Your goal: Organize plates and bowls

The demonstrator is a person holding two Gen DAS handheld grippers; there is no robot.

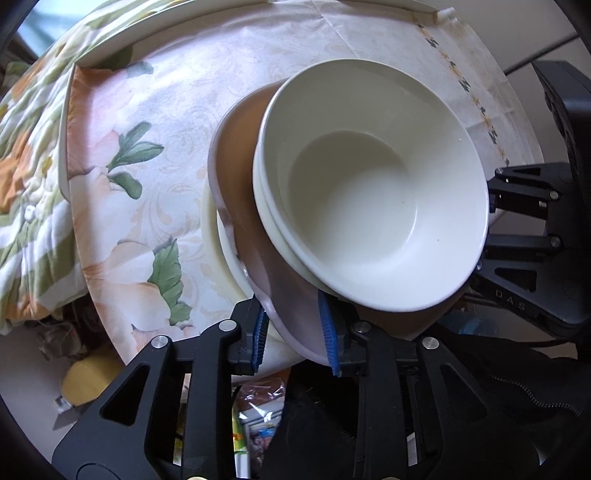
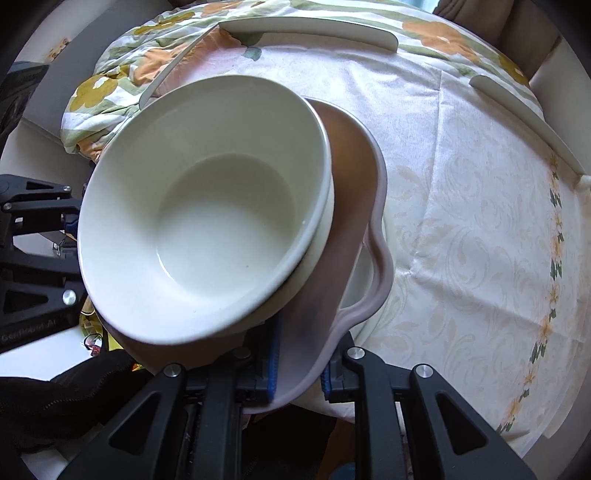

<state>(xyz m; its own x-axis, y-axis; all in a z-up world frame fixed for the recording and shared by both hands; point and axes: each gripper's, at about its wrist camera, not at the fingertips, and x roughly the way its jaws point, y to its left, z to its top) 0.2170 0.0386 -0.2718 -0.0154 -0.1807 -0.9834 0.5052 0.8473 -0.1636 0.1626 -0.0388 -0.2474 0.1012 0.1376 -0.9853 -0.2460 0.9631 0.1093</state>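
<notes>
Two nested white bowls (image 1: 369, 192) sit on a pinkish scalloped plate (image 1: 240, 155), which rests on a cream plate (image 1: 221, 251) partly hidden below. My left gripper (image 1: 293, 332) is shut on the pink plate's near rim, blue pads on either side. In the right wrist view the bowls (image 2: 207, 206) sit on the same pink plate (image 2: 365, 206), and my right gripper (image 2: 299, 373) is shut on its rim. The stack is tilted, at the table's edge.
The table (image 2: 461, 184) has a floral cloth. A flowered quilt (image 1: 26, 155) lies at the back. White chair backs (image 2: 306, 31) ring the far side. Clutter and bags lie on the floor (image 1: 255, 417) below the table edge.
</notes>
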